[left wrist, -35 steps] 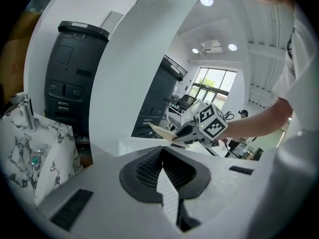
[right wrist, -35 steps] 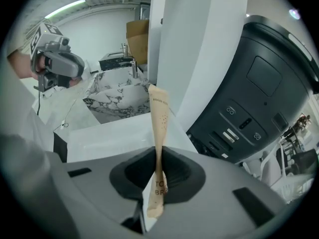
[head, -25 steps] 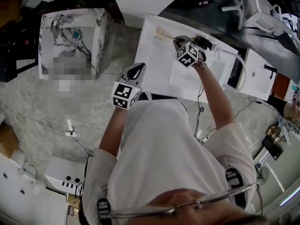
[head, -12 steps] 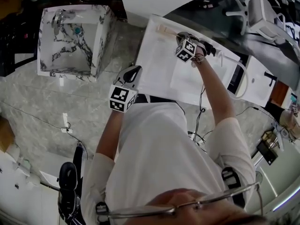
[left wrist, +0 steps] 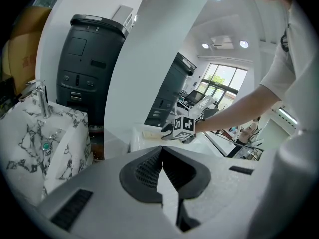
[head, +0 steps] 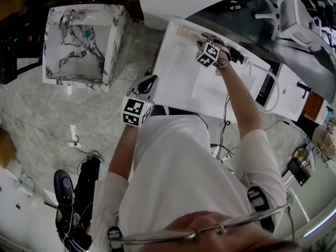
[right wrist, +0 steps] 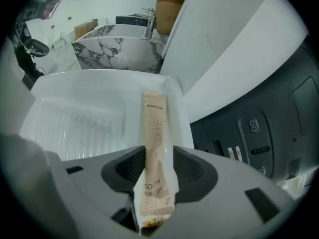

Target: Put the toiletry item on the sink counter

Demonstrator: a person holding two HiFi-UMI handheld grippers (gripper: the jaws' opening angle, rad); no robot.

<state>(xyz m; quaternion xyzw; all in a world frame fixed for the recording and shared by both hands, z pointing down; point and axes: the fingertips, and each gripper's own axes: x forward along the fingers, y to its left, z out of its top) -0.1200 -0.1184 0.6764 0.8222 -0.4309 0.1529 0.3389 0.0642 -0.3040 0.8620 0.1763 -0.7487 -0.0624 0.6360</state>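
Note:
The toiletry item is a beige toothbrush packet (right wrist: 154, 128). It lies flat along the back corner of the white sink counter (head: 176, 80) and shows small in the head view as the packet (head: 185, 33). My right gripper (right wrist: 158, 152) has its jaws opening, one on each side of the packet's near end, with the pads easing off it. From above, the right gripper (head: 202, 39) reaches over that corner. My left gripper (head: 152, 79) hangs at the counter's near-left edge. Its jaws (left wrist: 162, 151) are shut with nothing in them.
A marble-patterned sink (head: 81, 41) with a chrome tap (head: 65, 20) stands left of the counter on the grey floor. A dark grey machine (right wrist: 259, 128) stands right behind the counter. The counter has a ribbed basin (right wrist: 75, 121). A dark wheeled object (head: 68, 203) is at lower left.
The right gripper has pushed a little further toward the counter's back corner. A dark object has come into view at lower left. The left gripper has barely moved.

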